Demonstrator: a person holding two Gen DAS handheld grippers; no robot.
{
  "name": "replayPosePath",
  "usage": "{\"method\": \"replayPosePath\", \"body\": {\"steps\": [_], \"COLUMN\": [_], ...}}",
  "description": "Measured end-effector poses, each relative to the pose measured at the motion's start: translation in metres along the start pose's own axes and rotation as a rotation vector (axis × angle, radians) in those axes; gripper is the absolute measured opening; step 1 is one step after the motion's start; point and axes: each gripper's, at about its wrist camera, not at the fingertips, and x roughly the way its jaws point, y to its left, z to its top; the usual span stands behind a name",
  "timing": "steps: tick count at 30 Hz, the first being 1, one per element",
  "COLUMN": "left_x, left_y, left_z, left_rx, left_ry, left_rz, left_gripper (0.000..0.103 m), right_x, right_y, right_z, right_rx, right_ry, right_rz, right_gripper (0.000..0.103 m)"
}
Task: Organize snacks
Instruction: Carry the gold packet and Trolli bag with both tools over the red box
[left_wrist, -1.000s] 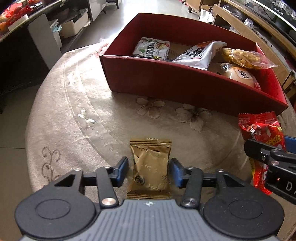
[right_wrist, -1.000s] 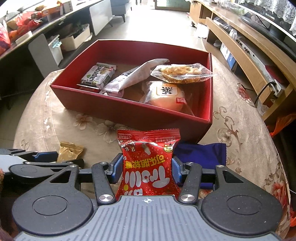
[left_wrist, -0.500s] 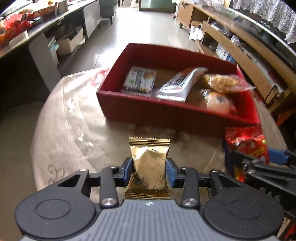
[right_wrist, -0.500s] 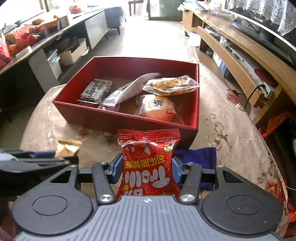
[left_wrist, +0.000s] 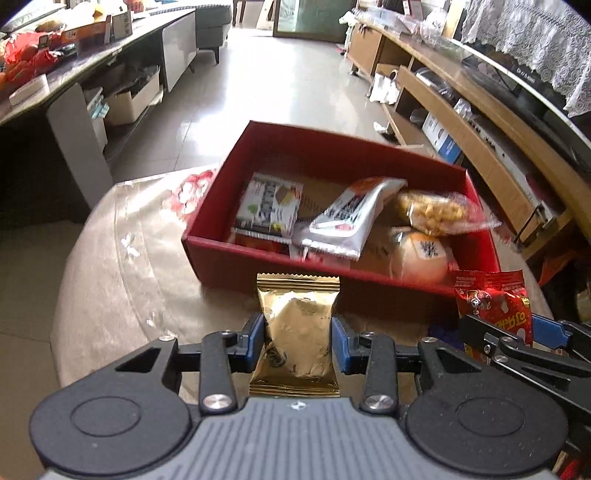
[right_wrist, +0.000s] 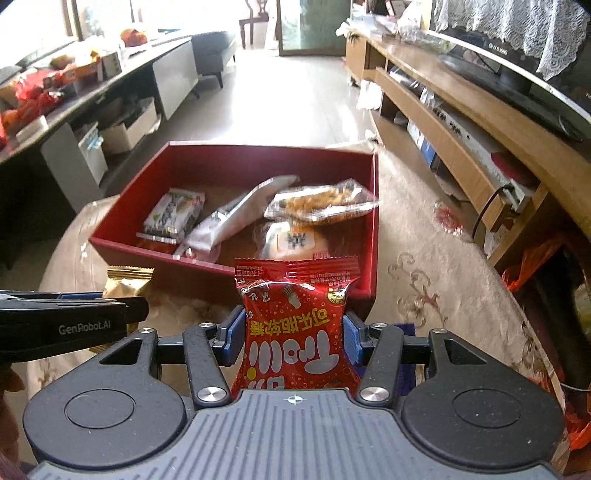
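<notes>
Two grips: left gripper (left_wrist: 298, 339) pinches gold packet (left_wrist: 298, 332), right gripper (right_wrist: 294, 334) pinches red packet (right_wrist: 295, 332), near red box (right_wrist: 236, 162).

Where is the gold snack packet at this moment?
In the left wrist view the gold snack packet sits low and central, pinched in the left claw, just short of the red box near wall.

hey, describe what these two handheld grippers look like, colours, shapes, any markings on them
Both look alike. The left gripper and the right gripper each have a ribbed grey body with a small crosshair mark, two round black discs at the sides, black linkage arms with silver pivot screws, and blue pads on the fingers. Seen from the right wrist camera, the left one carries white "GenRobot.AI" lettering. No cables show.
</notes>
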Motion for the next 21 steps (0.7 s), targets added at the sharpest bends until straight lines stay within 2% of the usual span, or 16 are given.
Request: {"method": "replayPosePath", "body": {"steps": [10,21], "left_x": [-0.001,0.007], "left_y": [0.001,-0.003], "left_z": [0.021,0.043], "left_rx": [-0.024,-0.041], "left_ry": [-0.031,-0.055], "left_rz": [-0.015,-0.009], "left_gripper": [0.038,0.038], "right_x": [-0.004,0.01], "right_y": [0.002,-0.004], "right_z": [0.023,0.042], "right_rx": [0.023,0.042], "right_ry": [-0.059,-0.079], "right_rz": [0.003,0.007], "right_gripper": [0.06,0.06]}}
